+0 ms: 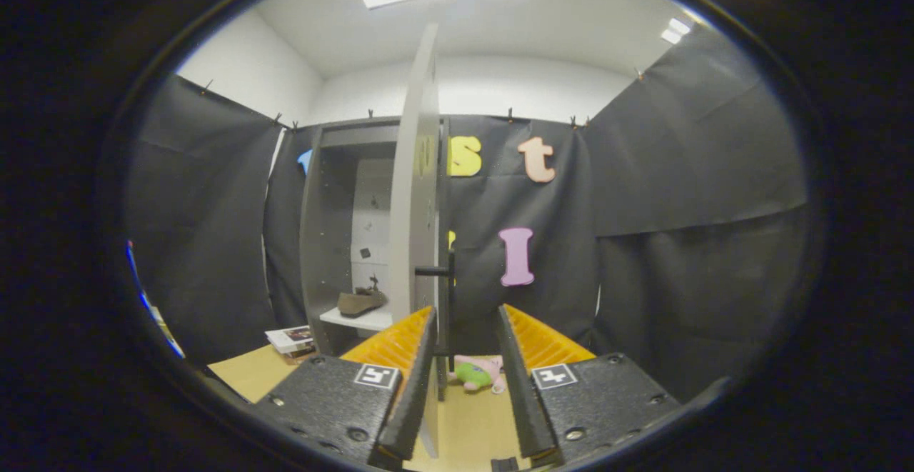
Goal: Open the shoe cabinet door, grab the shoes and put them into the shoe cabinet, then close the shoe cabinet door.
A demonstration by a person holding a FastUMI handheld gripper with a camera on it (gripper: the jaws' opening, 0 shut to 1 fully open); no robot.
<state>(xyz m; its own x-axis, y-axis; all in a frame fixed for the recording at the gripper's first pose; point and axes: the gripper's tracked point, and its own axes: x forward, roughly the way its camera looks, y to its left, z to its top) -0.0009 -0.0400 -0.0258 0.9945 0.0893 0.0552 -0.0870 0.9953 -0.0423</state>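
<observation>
The grey shoe cabinet stands against the booth wall with its door swung wide, edge-on toward me. A dark bar handle sticks out of the door's right face. One brown shoe rests on the white shelf inside the cabinet. My gripper is open; the door's lower edge runs down just inside the left finger, and the right finger stands apart from the door. Nothing is pressed between the fingers.
A small pink and green plush toy lies on the tan floor beyond the fingers. A stack of books or magazines sits on the floor left of the cabinet. Black cloth walls close in on both sides.
</observation>
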